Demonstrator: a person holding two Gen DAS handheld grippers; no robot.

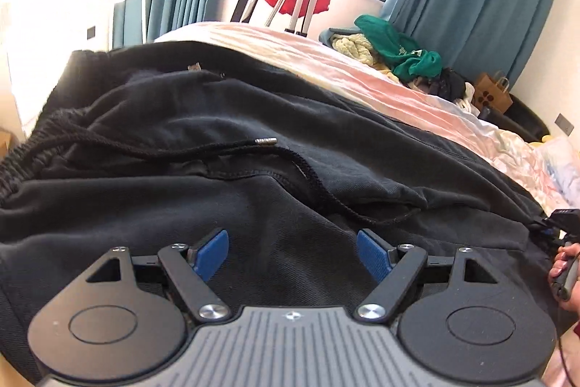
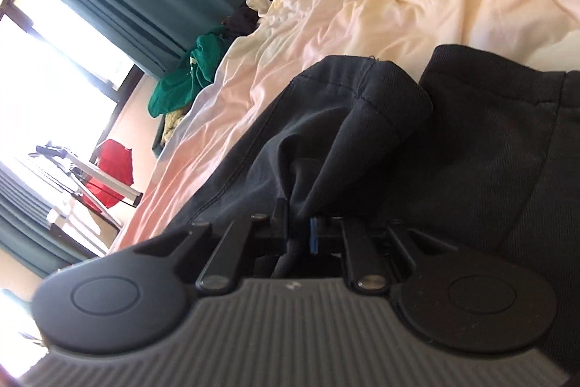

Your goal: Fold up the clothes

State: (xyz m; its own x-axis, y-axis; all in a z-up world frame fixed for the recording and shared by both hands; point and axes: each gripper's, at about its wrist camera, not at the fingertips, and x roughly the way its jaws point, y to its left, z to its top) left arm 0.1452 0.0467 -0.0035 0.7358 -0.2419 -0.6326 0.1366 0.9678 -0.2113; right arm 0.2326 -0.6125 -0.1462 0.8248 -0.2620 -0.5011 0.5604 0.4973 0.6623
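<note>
Right hand-held gripper (image 2: 298, 234) clenched on black trousers (image 1: 275, 118) hem; left hand-held gripper (image 1: 293, 254) released above rumpled drawstring waist.

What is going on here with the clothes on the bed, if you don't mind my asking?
A person is folding black drawstring trousers spread on a bed, with a two-finger tool in each hand. The right tool is shut on a bunch of the black fabric near the hem. The left tool hovers open over the waist end, holding nothing. A pile of other clothes waits at the far side of the bed.
</note>
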